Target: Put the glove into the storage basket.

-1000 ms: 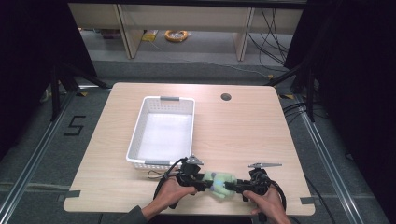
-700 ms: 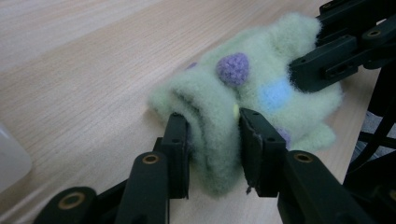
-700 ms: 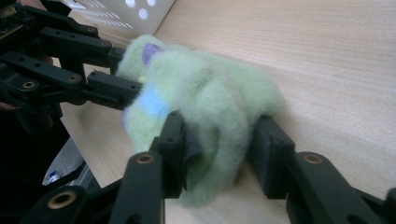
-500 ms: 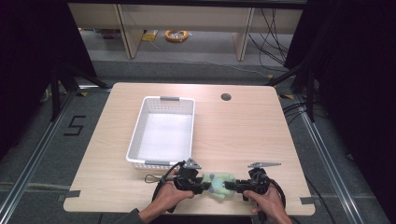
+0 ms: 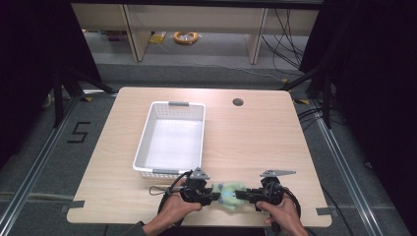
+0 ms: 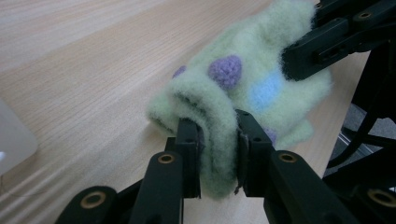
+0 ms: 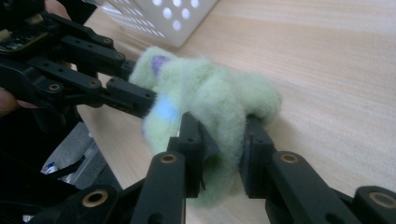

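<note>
A fuzzy pale green cloth (image 5: pixel 228 192) with purple and blue dots lies at the table's front edge, between both grippers. My left gripper (image 5: pixel 216 195) is shut on its left end; in the left gripper view the pads (image 6: pixel 190 140) pinch a fold of the cloth (image 6: pixel 252 79). My right gripper (image 5: pixel 242 195) is shut on the other end, its jaws squeezing the cloth (image 7: pixel 210 88) from both sides. Both pairs of jaws have just been closing on the fabric. Each gripper view also shows the other gripper's jaws on the cloth's far end.
A white perforated basket (image 5: pixel 141 142) stands left of the table's middle, just beyond my left hand; its wall (image 7: pixel 159 18) shows in the right gripper view. A cable hole (image 5: pixel 238 102) sits near the far edge. Bare wood (image 5: pixel 255 142) stretches to the basket's right.
Both hands have stayed near the front edge. The green cloth looks a little more bunched between the two grippers than a second ago.
</note>
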Demonstrator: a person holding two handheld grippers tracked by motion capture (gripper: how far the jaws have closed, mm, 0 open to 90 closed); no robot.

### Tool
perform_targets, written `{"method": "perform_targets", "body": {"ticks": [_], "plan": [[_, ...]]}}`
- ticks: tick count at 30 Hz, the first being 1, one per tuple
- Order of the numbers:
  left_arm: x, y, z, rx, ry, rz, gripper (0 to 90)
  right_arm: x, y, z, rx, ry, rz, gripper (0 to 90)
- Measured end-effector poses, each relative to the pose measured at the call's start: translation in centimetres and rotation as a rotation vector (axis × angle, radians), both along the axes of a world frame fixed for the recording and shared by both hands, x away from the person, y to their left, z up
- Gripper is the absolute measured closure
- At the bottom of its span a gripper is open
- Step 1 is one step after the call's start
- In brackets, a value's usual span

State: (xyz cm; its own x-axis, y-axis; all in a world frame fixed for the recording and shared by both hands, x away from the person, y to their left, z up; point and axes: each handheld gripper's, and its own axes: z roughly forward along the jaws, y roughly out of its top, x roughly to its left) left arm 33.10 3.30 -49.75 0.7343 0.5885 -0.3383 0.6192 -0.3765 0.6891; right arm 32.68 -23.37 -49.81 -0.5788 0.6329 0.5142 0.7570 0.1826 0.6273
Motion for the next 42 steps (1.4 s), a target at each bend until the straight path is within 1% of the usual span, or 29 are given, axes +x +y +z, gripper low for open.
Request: {"method": "perform_targets", "body": {"ticks": [3, 4, 5, 8, 11, 12, 14, 15, 16, 17, 18, 19, 20, 21, 23, 24, 25, 26, 29, 30, 33, 34, 35, 36, 37, 38, 39, 41, 42], "plan": [[-0.1, 0.2, 0.3, -0.007, -0.008, -0.002, 73.8, 0.0, 0.1, 0.3, 0.001, -0.022, 0.001, 74.7], [-0.3, 0.2, 0.5, -0.017, -0.011, 0.005, 73.8, -0.4, 0.2, 0.8, -0.001, 0.014, -0.006, 74.8], [-0.3, 0.3, 0.6, -0.016, -0.014, -0.004, 73.8, -0.4, 0.2, 0.8, -0.001, 0.014, -0.006, 74.8], [-0.7, 0.7, 1.1, -0.031, -0.021, 0.001, 73.9, -0.4, 0.4, 1.4, -0.007, -0.034, 0.015, 74.8], [-0.8, 0.9, 1.4, -0.032, -0.024, 0.001, 73.9, -0.6, 0.6, 1.8, 0.005, -0.014, 0.022, 74.8], [-0.9, 1.0, 1.6, -0.041, -0.028, 0.01, 73.9, -0.7, 0.8, 2.1, 0.014, -0.024, 0.025, 74.8], [-0.9, 1.0, 1.8, -0.038, -0.041, 0.025, 73.8, -0.6, 0.7, 2.3, -0.001, -0.048, 0.031, 74.8], [-0.8, 1.1, 1.9, -0.041, -0.036, 0.009, 73.8, -0.5, 0.7, 2.5, 0.004, -0.046, 0.04, 74.8], [-0.8, 1.1, 2.1, -0.04, -0.043, 0.017, 73.8, -0.6, 0.9, 2.7, 0.017, -0.026, 0.025, 74.8], [-0.8, 1.1, 2.1, -0.04, -0.043, 0.017, 73.8, -0.6, 0.9, 2.7, 0.017, -0.026, 0.025, 74.8], [-0.7, 1.2, 2.4, -0.044, -0.046, 0.023, 73.8, -0.3, 0.9, 2.9, 0.0, -0.054, 0.033, 74.8], [-0.6, 1.3, 2.6, -0.053, -0.041, 0.015, 73.8, -0.4, 1.1, 3.2, 0.014, -0.028, 0.024, 74.8], [-0.6, 1.3, 2.6, -0.053, -0.041, 0.015, 73.8, -0.3, 1.2, 3.4, 0.016, -0.033, 0.03, 74.8], [-0.5, 1.7, 2.9, -0.058, -0.051, 0.014, 73.8, -0.1, 1.1, 3.5, -0.002, -0.066, 0.04, 74.8], [-0.5, 1.9, 3.3, -0.071, -0.054, 0.025, 73.8, 0.1, 1.4, 4.0, 0.0, -0.077, 0.056, 74.8], [-0.5, 2.2, 3.6, -0.068, -0.057, 0.022, 73.8, -0.1, 1.6, 4.4, 0.002, -0.045, 0.043, 74.7], [-0.5, 2.2, 3.6, -0.068, -0.057, 0.022, 73.8, -0.1, 1.6, 4.4, 0.002, -0.045, 0.043, 74.7], [-0.4, 2.6, 4.0, -0.075, -0.067, 0.032, 73.8, 0.3, 2.0, 4.8, 0.005, -0.068, 0.059, 74.8], [-0.4, 3.0, 4.5, -0.072, -0.075, 0.034, 73.8, 0.4, 2.4, 5.4, 0.008, -0.078, 0.067, 74.7], [-0.3, 3.5, 5.0, -0.073, -0.08, 0.04, 73.8, 0.8, 2.8, 5.9, -0.006, -0.117, 0.083, 74.7], [-0.2, 4.0, 5.5, -0.088, -0.077, 0.041, 73.7, 0.8, 3.3, 6.6, 0.005, -0.095, 0.084, 74.7], [-0.1, 4.4, 6.1, -0.089, -0.089, 0.048, 73.8, 1.2, 3.6, 7.1, 0.007, -0.111, 0.096, 74.7], [0.0, 4.6, 6.3, -0.085, -0.101, 0.044, 73.8, 1.1, 3.8, 7.3, 0.014, -0.1, 0.088, 74.7], [0.0, 4.6, 6.3, -0.085, -0.101, 0.044, 73.8, 1.3, 3.9, 7.6, 0.007, -0.105, 0.093, 74.8], [0.1, 5.0, 6.8, -0.082, -0.095, 0.055, 73.7, 1.6, 4.0, 7.6, 0.0, -0.132, 0.107, 74.8], [0.1, 5.1, 6.9, -0.088, -0.091, 0.06, 73.7, 1.5, 4.2, 7.9, 0.006, -0.107, 0.097, 74.8], [0.1, 5.1, 6.9, -0.088, -0.091, 0.06, 73.7, 1.5, 4.2, 7.9, 0.006, -0.107, 0.097, 74.8], [0.2, 5.4, 7.1, -0.087, -0.092, 0.056, 73.7, 1.7, 4.5, 8.0, 0.01, -0.119, 0.104, 74.7], [0.2, 5.6, 7.3, -0.091, -0.093, 0.061, 73.7, 2.0, 4.6, 8.2, -0.007, -0.146, 0.11, 74.7]]}}
